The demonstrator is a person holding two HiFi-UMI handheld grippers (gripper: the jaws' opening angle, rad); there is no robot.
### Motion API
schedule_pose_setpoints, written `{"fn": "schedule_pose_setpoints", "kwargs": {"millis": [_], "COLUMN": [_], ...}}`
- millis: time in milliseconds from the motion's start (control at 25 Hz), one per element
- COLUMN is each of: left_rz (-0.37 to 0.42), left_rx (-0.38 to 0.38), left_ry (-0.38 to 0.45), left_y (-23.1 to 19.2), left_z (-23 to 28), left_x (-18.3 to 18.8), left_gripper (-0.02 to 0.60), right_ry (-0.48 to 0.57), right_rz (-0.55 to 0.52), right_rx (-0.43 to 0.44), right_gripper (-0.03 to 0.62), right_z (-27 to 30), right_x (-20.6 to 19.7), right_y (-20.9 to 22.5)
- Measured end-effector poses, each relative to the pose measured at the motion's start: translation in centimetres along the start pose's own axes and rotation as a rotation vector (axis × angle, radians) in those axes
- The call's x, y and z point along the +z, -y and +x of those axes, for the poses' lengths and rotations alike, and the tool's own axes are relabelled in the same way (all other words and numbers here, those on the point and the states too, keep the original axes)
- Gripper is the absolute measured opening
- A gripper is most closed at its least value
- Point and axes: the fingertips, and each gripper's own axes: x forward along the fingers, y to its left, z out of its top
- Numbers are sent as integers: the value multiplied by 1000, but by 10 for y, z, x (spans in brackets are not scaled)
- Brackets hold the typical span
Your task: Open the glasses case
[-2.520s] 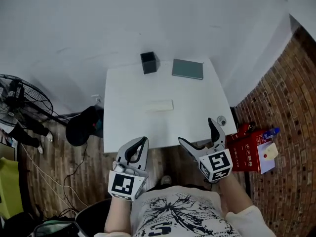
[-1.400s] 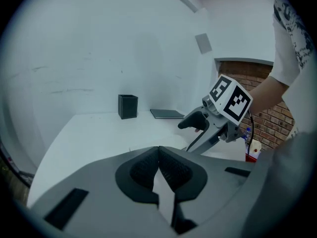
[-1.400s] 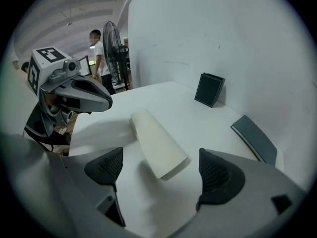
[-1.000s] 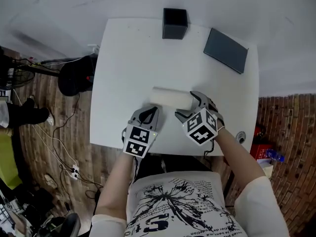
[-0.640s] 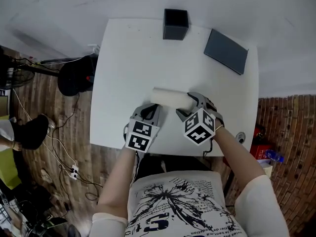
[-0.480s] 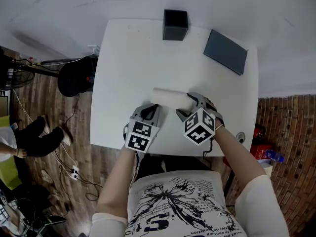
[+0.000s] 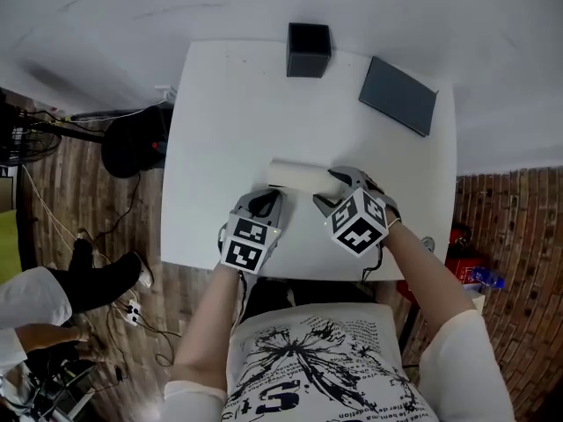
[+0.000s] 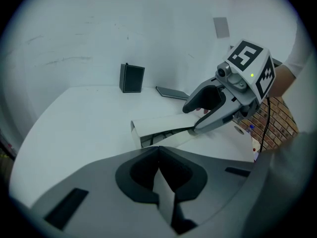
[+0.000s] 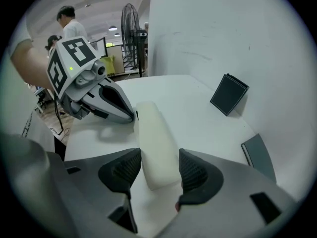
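On the near half of the bench (image 7: 220,104), the white glasses case (image 7: 295,174) lies with its long axis running left to right across the person, parallel to the near edge. In the left gripper view its left end (image 8: 148,138) shows a dark slit under the upper shell.

The right tongs (image 7: 325,187) reach in along that axis and straddle the right end, pads pressed on both sides of it. The left tongs (image 7: 268,199) have their jaws together and their tip sits at the case's near-left corner. A pale sliver shows between them; flap or bench, I cannot tell.

Any lift likely goes up and away, where the bench is bare. The near edge is just behind both tongs. A black box (image 7: 309,49) and a grey slab (image 7: 398,95) sit well apart at the far edge.
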Motion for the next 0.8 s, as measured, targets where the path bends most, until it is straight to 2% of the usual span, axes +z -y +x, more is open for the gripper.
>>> {"fn": "schedule_pose_setpoints", "kwargs": {"millis": [160, 280, 480, 800], "left_rz": [8, 9, 8, -8], "left_rx": [0, -4, -12, -24], "left_ry": [-13, -24, -34, -45], "left_y": [0, -1, -1, -1], "left_z": [1, 0, 1, 1], "left_x": [1, 0, 1, 2], "left_gripper": [14, 14, 14, 14], "right_ry": [24, 51, 61, 44], "right_rz": [21, 38, 43, -39], "right_rx": [9, -14, -48, -76], "right_gripper": [184, 131, 104, 63], "right_z": [-6, -8, -7, 3], "right_x": [9, 17, 23, 31], "right_y": [6, 13, 26, 53]}}
